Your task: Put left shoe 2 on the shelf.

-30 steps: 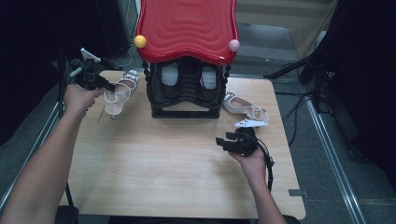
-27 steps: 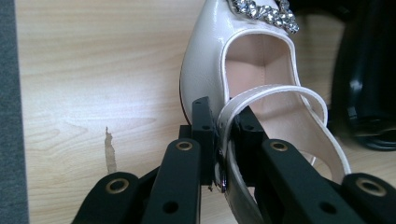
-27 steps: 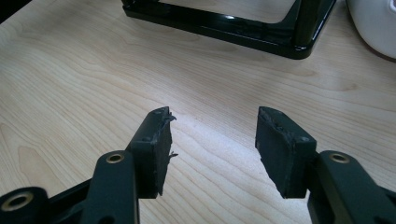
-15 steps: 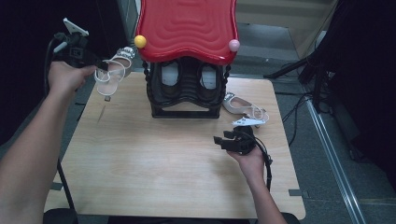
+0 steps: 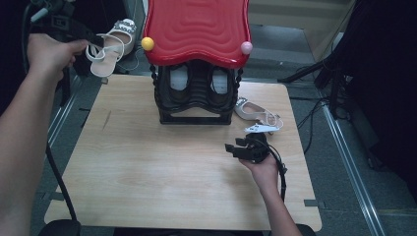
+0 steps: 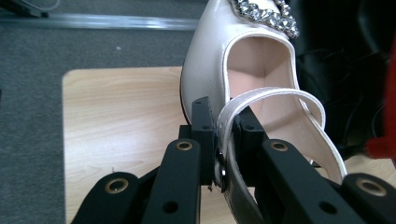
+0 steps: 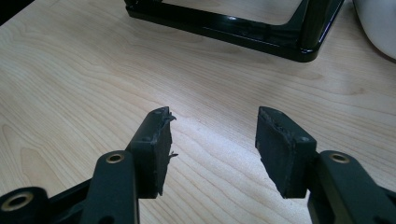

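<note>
My left gripper (image 6: pixel 223 140) pinches the strap of a white shoe (image 5: pixel 110 44) up left of the black rack (image 5: pixel 195 93) holding two shoes, while my right gripper (image 7: pixel 212 151) sits open before it.

- Light wood table (image 5: pixel 147 162), rounded corners, grey floor (image 5: pixel 344 162) around it.
- Black rack (image 5: pixel 195 101) with red wavy top stands on the far middle of the table; 2 shoes sit inside it.
- 1 white shoe (image 5: pixel 255 112) lies on the table just right of the rack.
</note>
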The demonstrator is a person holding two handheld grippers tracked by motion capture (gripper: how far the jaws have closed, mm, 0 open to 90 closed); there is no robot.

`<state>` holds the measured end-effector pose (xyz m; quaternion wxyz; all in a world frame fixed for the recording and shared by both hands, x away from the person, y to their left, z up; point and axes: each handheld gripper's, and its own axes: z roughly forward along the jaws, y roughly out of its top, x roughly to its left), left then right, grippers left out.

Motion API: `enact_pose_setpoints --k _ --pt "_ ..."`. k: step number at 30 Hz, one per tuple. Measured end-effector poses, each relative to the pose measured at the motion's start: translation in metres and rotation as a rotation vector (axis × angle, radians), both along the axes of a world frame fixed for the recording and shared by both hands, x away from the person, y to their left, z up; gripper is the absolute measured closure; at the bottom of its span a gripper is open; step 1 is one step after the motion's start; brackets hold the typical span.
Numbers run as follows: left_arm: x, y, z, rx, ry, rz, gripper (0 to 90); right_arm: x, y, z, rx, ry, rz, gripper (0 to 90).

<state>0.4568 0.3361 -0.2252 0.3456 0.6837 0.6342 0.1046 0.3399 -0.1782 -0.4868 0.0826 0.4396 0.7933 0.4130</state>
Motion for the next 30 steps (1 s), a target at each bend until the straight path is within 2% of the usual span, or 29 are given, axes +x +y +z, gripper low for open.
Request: enact_pose_setpoints --k 6,11,15,24,30 --pt "-0.004 -0.007 0.034 0.004 -0.036 -0.013 82.8 0.0 0.0 0.0 0.001 0.005 -0.001 47.1" --pt "-0.006 -0.02 0.06 -0.024 -0.069 -0.036 82.8 0.0 0.0 0.0 -0.001 0.001 0.002 47.1" --pt "-0.005 -0.033 0.076 -0.007 -0.088 -0.044 82.7 0.0 0.0 0.0 0.0 0.0 0.001 47.1" --pt "0.001 -0.062 0.105 -0.032 -0.127 -0.078 82.5 -0.001 -0.001 0.0 0.002 0.002 0.002 47.1" --pt "0.009 -0.091 0.114 -0.025 -0.142 -0.098 82.4 -0.003 -0.002 0.001 0.005 0.002 0.0 47.0"
